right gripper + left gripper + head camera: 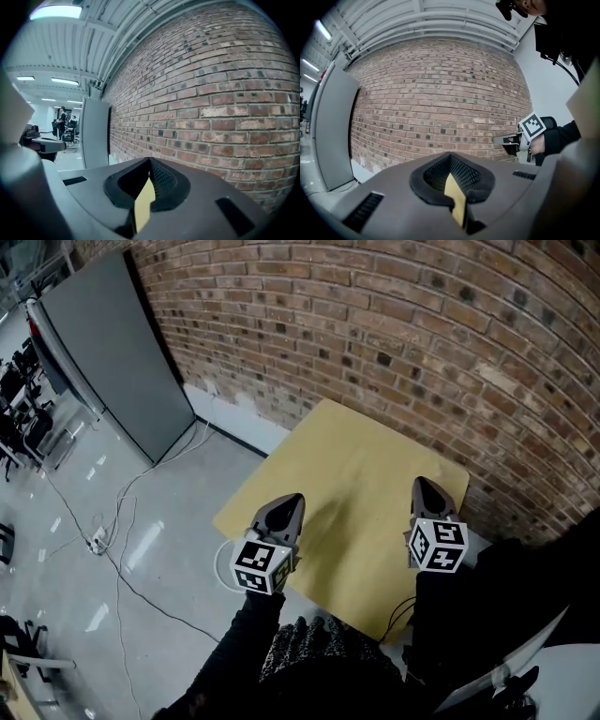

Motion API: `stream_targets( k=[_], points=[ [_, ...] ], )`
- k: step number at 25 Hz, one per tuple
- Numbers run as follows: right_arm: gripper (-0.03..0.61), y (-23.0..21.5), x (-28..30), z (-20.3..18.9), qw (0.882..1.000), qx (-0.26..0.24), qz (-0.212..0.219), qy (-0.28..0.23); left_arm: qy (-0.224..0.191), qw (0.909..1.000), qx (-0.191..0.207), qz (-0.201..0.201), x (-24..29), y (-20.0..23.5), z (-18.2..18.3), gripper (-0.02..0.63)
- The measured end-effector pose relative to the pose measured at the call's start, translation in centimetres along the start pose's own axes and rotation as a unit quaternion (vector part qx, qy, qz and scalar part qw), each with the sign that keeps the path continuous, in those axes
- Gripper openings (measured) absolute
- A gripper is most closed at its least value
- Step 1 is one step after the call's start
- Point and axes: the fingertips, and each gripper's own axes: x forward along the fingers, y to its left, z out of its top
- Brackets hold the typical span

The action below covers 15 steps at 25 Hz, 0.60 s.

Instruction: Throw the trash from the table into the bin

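Well off to the left of my left hand-held gripper, a grey panel stands by the brick wall, with cables on the floor. That hand-held gripper hovers over the near-left edge of the yellow tabletop, jaws pressed together on nothing. To its right, my right hand-held gripper hangs over the same tabletop, likewise pressed together and empty.

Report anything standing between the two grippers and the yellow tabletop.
Nothing visible does. The left gripper and right gripper, both shut and empty, are above the tabletop by its near edge. No trash or bin shows in any view.
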Motion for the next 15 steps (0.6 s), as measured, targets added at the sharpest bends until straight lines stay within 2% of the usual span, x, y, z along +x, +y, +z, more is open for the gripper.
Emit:
stream_targets(
  k=[4, 10, 15],
  points=[
    [0.012, -3.8, 1.1, -1.0, 1.000, -0.002, -0.011, 0.010, 0.007, 1.0000, 0.001, -0.005, 3.0, -1.1, -0.7, 0.006],
    [0.012, -8.8, 3.4, -2.6, 0.998, -0.058, -0.015, 0.025, 0.016, 0.9998, -0.001, -0.015, 7.2, -3.3, -1.8, 0.006],
    [0.012, -13.3, 5.4, -3.7, 0.997, -0.067, -0.030, 0.037, 0.027, 0.9995, -0.002, -0.018, 9.9, -4.4, -2.6, 0.006]
  ],
)
